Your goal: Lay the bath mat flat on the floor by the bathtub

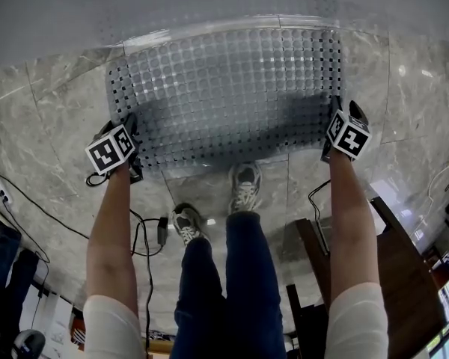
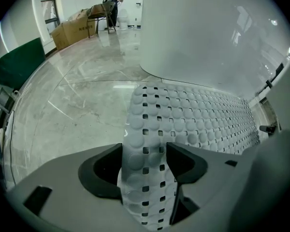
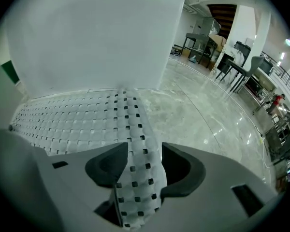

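Observation:
The translucent dotted bath mat (image 1: pixel 224 88) lies spread on the marble floor against the white bathtub (image 1: pixel 209 6). My left gripper (image 1: pixel 131 144) is at the mat's near left corner and my right gripper (image 1: pixel 333 129) at its near right corner. In the left gripper view the jaws of the left gripper (image 2: pixel 144 163) stand apart, with the corner of the mat (image 2: pixel 203 124) rising between them beside the bathtub (image 2: pixel 208 33). In the right gripper view the right gripper (image 3: pixel 142 166) is likewise open around a strip of the mat (image 3: pixel 72 117) below the bathtub (image 3: pixel 96 37).
The person's shoes (image 1: pixel 243 185) stand just behind the mat's near edge. Black cables (image 1: pixel 146 230) trail on the floor at the left. A dark wooden piece of furniture (image 1: pixel 396 268) is at the lower right. Cardboard boxes (image 2: pixel 70 30) and chairs (image 3: pixel 237 74) stand far off.

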`<state>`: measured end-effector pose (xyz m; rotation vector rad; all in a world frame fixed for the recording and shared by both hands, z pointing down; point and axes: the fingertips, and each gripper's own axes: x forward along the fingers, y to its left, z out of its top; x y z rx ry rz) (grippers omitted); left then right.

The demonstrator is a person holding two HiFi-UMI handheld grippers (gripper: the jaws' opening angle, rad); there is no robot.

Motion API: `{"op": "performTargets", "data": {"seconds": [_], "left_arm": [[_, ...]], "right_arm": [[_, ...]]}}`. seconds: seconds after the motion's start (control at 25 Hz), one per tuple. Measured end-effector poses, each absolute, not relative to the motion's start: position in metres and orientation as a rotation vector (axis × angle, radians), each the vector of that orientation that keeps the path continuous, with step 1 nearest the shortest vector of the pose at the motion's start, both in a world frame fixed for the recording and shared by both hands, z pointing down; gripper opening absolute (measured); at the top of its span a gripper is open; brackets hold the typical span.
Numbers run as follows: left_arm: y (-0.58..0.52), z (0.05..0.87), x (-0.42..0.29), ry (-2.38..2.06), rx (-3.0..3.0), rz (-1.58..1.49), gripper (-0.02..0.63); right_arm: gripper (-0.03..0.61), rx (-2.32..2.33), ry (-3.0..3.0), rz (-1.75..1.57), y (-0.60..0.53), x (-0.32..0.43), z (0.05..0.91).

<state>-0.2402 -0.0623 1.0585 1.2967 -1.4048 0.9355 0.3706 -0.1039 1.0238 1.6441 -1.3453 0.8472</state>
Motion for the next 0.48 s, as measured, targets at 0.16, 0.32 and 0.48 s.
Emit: {"op": "performTargets", "data": {"seconds": [0.16,0.32,0.48], "left_arm": [[-0.060,1.054,-0.240,-1.380,1.301,0.943,0.279],[-0.058,1.050,-0.240,-1.384,1.298,0.939,0.279],[-0.058,1.047,-0.241,-1.387,1.321,0.923,0.279]], "right_arm": [[0.209,1.623,-1.365,0.865,-0.102,0.353,1.018],[0.209,1.590,-1.385,0.900,-0.096,0.335,1.018],[0.209,1.574,-1.406,0.927,-0.092,0.318,1.018]]}}
